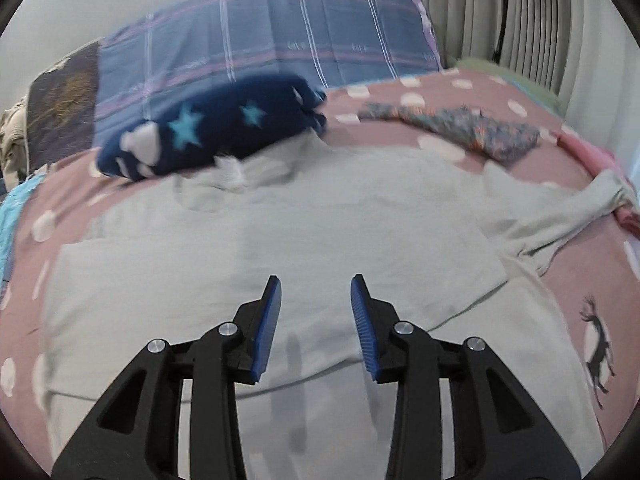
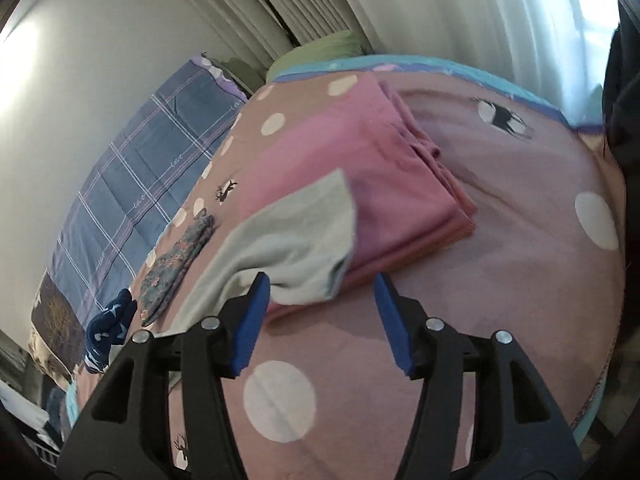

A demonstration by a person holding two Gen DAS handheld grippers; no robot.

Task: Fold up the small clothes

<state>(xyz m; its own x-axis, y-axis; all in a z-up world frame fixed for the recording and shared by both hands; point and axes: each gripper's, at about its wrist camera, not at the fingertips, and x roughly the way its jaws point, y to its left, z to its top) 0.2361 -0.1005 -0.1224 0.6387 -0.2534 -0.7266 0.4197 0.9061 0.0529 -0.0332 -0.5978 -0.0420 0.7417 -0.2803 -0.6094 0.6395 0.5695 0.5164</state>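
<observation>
Left gripper (image 1: 316, 286) nearest the camera in the left wrist view, jaws partly open with a clear gap, nothing between them, hovering over the pale grey shirt (image 1: 280, 232). The shirt lies spread flat on the bed (image 1: 592, 280), which has a dusty-pink cover with white dots and small deer prints; one sleeve (image 1: 560, 216) trails off toward the right edge of the view. Beyond the shirt, a rolled navy garment with light-blue stars (image 1: 224, 132) sits at the shirt's far edge, looks to be touching it. A small multicolour patterned cloth (image 1: 460, 128) lies further back right, apart from the shirt. Blue checked pillow (image 1: 280, 40) against the wall behind.

Right wrist view: right gripper (image 2: 320, 284), jaws open fairly wide, empty. The left jaw's tip overlaps the grey sleeve end (image 2: 296, 240) in the picture; contact cannot be told, no pinch. The sleeve end drapes onto a folded pink garment (image 2: 352, 168) resting on the bed. Patterned cloth (image 2: 176, 260) and navy garment (image 2: 108, 328) off to the left. Picture slightly blurred.
</observation>
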